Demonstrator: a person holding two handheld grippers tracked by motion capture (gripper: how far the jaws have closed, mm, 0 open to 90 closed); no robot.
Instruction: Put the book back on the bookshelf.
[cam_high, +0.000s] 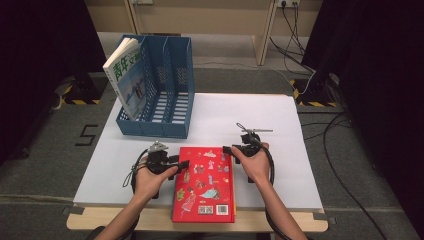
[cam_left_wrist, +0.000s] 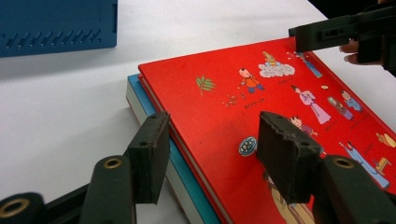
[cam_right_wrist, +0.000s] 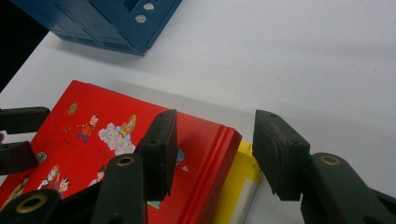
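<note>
Straddling the red picture book (cam_high: 204, 183) from both sides, the two tongs sit at its long edges; book lies flat at the near edge of the white worktop (cam_high: 280, 125), its near end poking past the white sheet onto the wood lip.

Left tongs (cam_high: 181, 163): jaws apart, one pad over the cover, other outside the edge, not pressing yet. Right tongs (cam_high: 228, 149): jaws wide, straddling the opp. edge, also no squeeze. So book's bracketed but not gripped or lifted, as far as I can judge.

Farther back, a blue file rack (cam_high: 165, 107) stands at the far left of the worktop w/ a pale magazine (cam_high: 126, 80) upright in its leftmost slot; other slots look free. Prob. aim: stand the red book in the rack too. Done: one item filed, approach made. Left: close, lift, carry, slot in.

View diffs: left gripper view (cam_left_wrist: 212, 156) shows a 2nd book w/ blue cover (cam_left_wrist: 140, 100) under the red one, pages visible, which the high view barely gives. Right gripper view (cam_right_wrist: 212, 149) shows the red book's grooved spine side and a yellow edge (cam_right_wrist: 240, 182) beneath it, so there's a stack. Can't tell if yellow and blue belong to one book. High view alone gives the rack's slots and the magazine.
</note>
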